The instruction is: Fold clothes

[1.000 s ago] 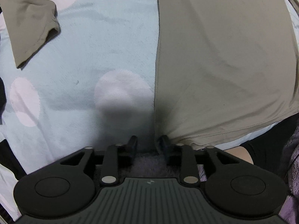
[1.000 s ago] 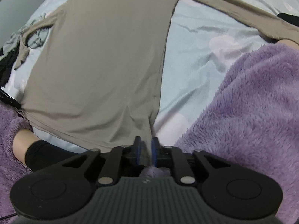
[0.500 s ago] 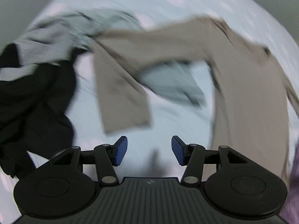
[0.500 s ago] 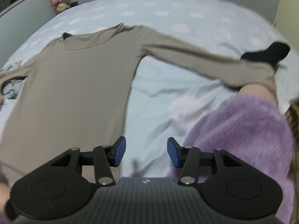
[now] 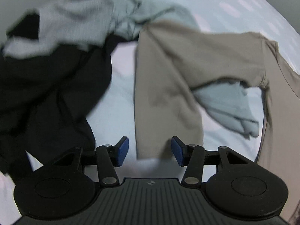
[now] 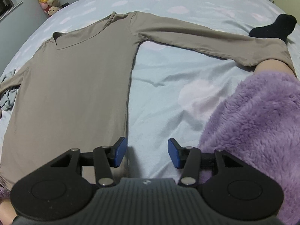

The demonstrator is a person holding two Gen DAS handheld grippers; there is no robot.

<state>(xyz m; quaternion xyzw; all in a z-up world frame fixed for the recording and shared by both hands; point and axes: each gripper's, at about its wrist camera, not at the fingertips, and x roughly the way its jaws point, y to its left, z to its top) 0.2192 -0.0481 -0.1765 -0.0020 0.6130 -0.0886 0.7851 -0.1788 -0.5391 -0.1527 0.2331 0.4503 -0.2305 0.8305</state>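
Observation:
A taupe long-sleeved shirt [image 6: 75, 86] lies flat on the pale blue bedsheet [image 6: 168, 93], neck away from me, one sleeve [image 6: 206, 39] stretched to the right. My right gripper [image 6: 147, 152] is open, its blue pads just right of the shirt's lower side seam, holding nothing. In the left wrist view the shirt's other sleeve [image 5: 165, 97] is bent down toward me, its cuff lying between the fingertips of my open left gripper [image 5: 150, 151]. Neither gripper holds cloth.
A black garment [image 5: 46, 93] and a light grey garment [image 5: 84, 20] are piled left of the sleeve. A folded pale blue piece [image 5: 230, 110] lies under the armpit. A person's purple fleece leg [image 6: 253, 140] and black sock [image 6: 275, 26] rest on the bed; plush toys [image 6: 46, 0] stand far left.
Both grippers let go of the shirt's bottom hem and opened. They pulled back and up; the left one swung left to the bent sleeve and now sits closer to its cuff.

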